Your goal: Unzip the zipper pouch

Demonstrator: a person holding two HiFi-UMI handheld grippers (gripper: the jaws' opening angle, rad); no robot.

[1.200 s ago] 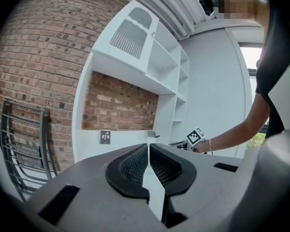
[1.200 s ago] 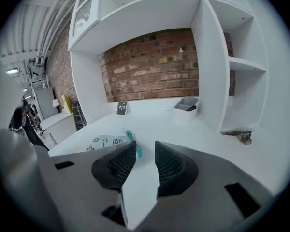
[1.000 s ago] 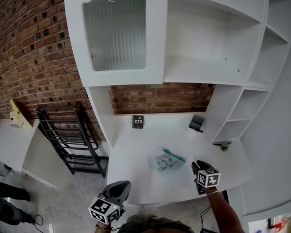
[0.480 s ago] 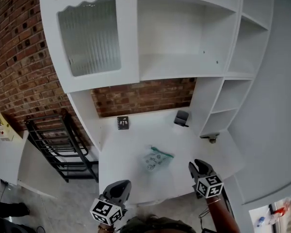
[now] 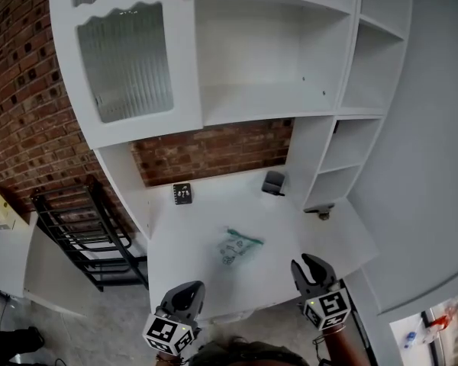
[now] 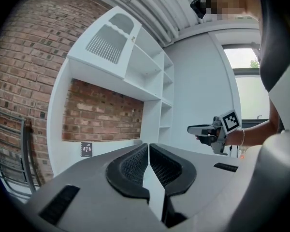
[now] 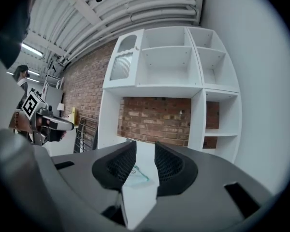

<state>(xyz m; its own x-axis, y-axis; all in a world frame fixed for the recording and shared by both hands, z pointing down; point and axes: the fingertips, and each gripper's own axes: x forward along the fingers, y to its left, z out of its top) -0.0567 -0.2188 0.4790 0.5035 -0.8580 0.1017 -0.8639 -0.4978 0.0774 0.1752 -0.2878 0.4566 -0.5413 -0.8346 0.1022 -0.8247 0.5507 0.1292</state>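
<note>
- Head view: we see the zipper pouch (image 5: 239,246) lying flat near the middle of the white desk (image 5: 198,227). It is a clear, crinkly plastic bag with small dark prints and a teal zip strip along its far edge. The left gripper (image 5: 189,290) and the right gripper (image 5: 311,265) hover at the desk's near edge, well apart from the pouch. The zip is too small for us to tell whether it is open or closed. So we judge that the scene fits either a pouch waiting to be gripped or one set down after unzipping.
- Left gripper view: we see its ribbed black pads (image 6: 135,164) pressed together, clenched on nothing. The pouch does not show here.
- Right gripper view: we see its ribbed pads a narrow gap apart, grasping nothing. The pouch (image 7: 135,172) shows through that gap, on the smooth desk beyond.
</note>
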